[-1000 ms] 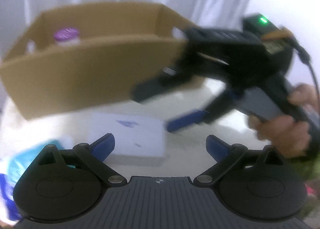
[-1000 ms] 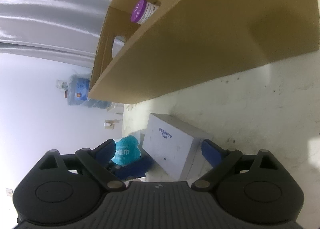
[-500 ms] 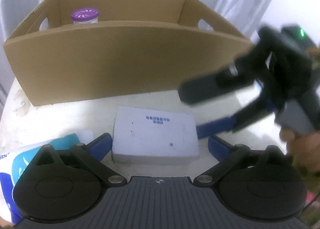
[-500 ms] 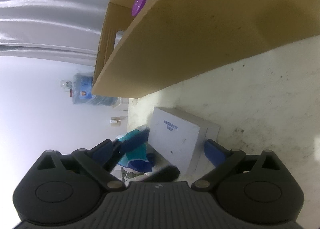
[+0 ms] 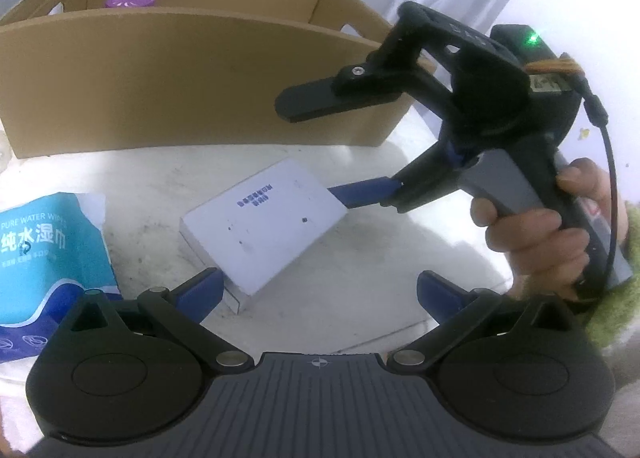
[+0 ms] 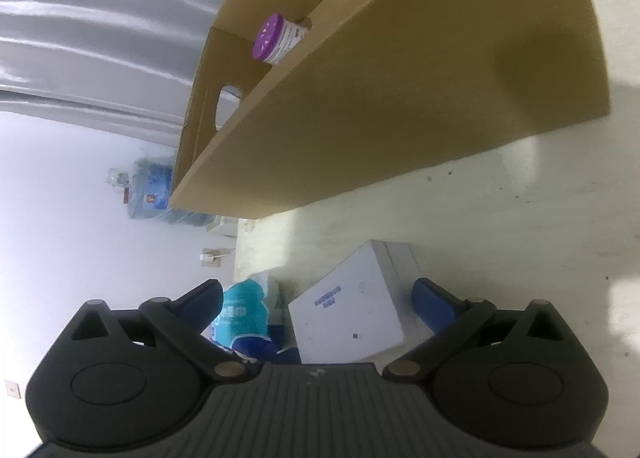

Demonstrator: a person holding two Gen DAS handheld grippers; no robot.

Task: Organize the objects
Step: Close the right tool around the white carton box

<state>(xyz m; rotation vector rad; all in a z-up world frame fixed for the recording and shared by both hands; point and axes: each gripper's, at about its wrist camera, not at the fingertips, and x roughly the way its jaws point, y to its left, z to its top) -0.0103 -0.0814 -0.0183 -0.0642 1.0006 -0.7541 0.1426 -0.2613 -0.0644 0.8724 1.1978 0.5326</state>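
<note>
Opening wide, the right hand-held gripper now straddles the white box, which has swung askew before the cardboard box; left hand-held gripper open; grasp looks imminent.

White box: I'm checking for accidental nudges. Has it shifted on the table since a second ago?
Yes. The white box has rotated: earlier square to the cardboard box, it now sits skewed to it.
</note>
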